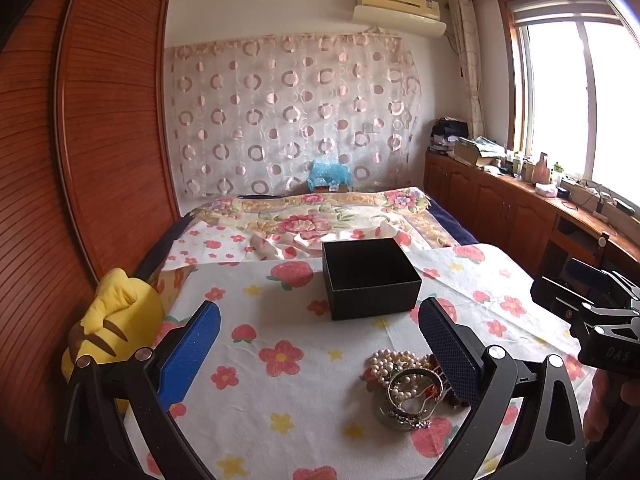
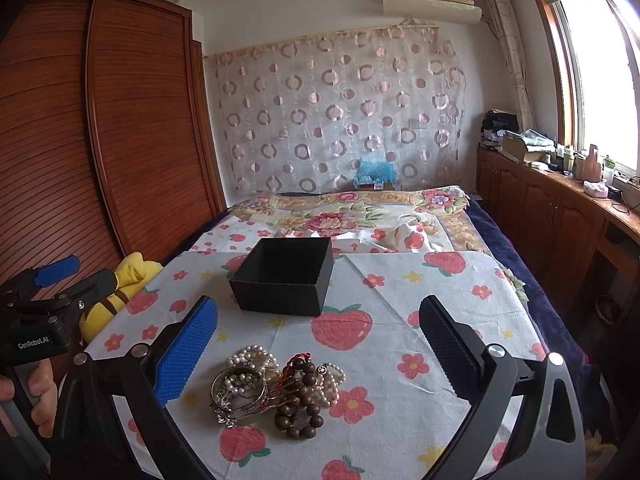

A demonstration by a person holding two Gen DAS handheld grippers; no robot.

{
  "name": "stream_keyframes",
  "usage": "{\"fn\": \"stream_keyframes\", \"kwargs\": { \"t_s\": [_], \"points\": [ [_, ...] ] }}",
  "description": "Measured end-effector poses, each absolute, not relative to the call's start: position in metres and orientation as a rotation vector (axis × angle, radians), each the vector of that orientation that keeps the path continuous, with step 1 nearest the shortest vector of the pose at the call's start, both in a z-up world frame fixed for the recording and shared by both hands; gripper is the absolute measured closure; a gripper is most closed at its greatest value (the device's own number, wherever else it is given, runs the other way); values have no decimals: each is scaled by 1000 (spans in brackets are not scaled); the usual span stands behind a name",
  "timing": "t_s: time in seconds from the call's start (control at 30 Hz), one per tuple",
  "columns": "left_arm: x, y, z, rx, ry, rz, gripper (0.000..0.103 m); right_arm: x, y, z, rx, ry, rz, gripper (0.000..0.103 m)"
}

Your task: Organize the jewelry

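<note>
A pile of jewelry lies on the flowered cloth: white pearl strands, a silver bangle and a brown wooden bead bracelet. The pile also shows in the left wrist view, partly hidden by the right finger. An open, empty black box stands beyond it, also in the left wrist view. My right gripper is open just above and in front of the pile. My left gripper is open, with the pile near its right finger.
A yellow plush toy lies at the bed's left edge beside a wooden wardrobe. A crumpled floral blanket lies behind the box. Wooden cabinets with clutter run along the right under the window.
</note>
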State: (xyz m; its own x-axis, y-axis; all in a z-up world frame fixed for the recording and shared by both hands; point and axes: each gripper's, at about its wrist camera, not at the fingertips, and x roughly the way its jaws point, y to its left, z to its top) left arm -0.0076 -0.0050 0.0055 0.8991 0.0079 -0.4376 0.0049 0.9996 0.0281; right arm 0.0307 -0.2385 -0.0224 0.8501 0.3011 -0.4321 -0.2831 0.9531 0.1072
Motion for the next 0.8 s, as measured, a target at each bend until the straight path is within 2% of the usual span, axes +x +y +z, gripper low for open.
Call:
{"fn": "stream_keyframes", "kwargs": {
  "t_s": [0.8],
  "points": [
    [-6, -5, 3, 30, 452, 2, 7, 29, -241, -20, 40, 458, 311, 2]
  ]
}}
